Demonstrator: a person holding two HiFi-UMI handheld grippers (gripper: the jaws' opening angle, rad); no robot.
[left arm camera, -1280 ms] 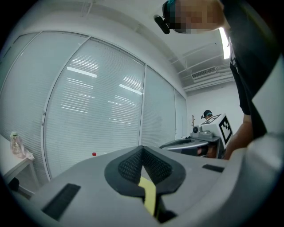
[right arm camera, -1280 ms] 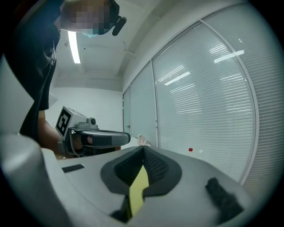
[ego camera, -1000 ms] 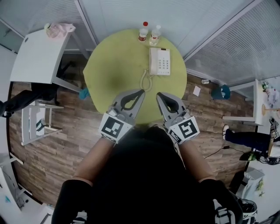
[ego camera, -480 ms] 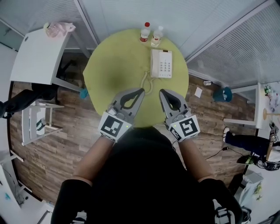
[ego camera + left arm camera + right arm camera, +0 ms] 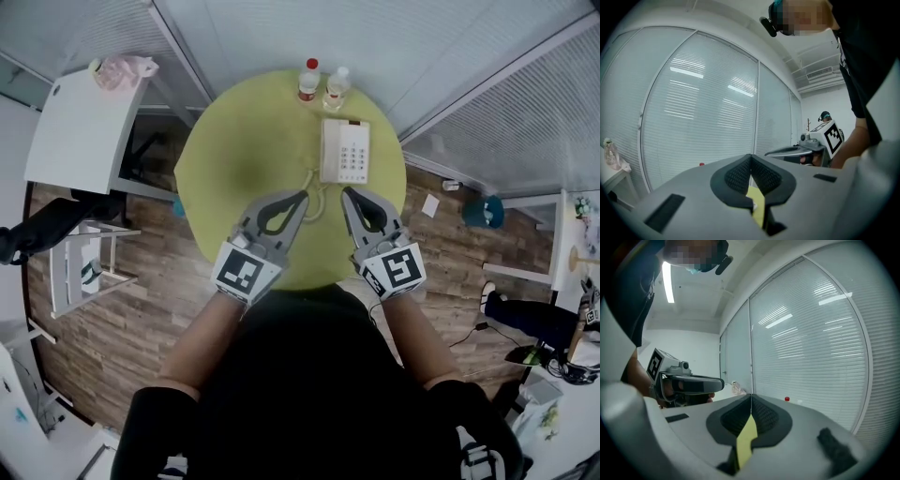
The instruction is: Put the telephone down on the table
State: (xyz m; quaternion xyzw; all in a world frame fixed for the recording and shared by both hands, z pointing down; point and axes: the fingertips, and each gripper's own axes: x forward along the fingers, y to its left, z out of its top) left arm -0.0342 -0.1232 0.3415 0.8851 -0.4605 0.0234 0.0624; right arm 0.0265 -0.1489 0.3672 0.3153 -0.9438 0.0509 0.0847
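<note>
The white corded desk telephone (image 5: 344,150) already rests flat on the round yellow-green table (image 5: 239,141), in its far right part, at about 1 o'clock from the table's middle. Its long axis runs from 12 to 6 o'clock in the head view, with the keypad on its right half.

The right gripper (image 5: 347,192) has its jaws clenched together on nothing. The telephone lies at 12 o'clock from its tip, near but apart. The left gripper (image 5: 302,195) is likewise pressed shut and empty, and the telephone lies at about 1 o'clock from it, a little farther off. So the right hand is the nearer one.

The telephone's pale coiled cord (image 5: 312,183) loops from its near left corner toward 7 o'clock and lies on the table just ahead of and between the two tips. I judge it the one thing that could snag a reach.

Beyond the telephone, at the table's 12 o'clock rim, stand a red-capped small bottle (image 5: 307,81) and a clear small bottle (image 5: 336,87). Both are close to the telephone's far end but clear of the near approach. A white side table (image 5: 75,131) stands well off at 10 o'clock.
</note>
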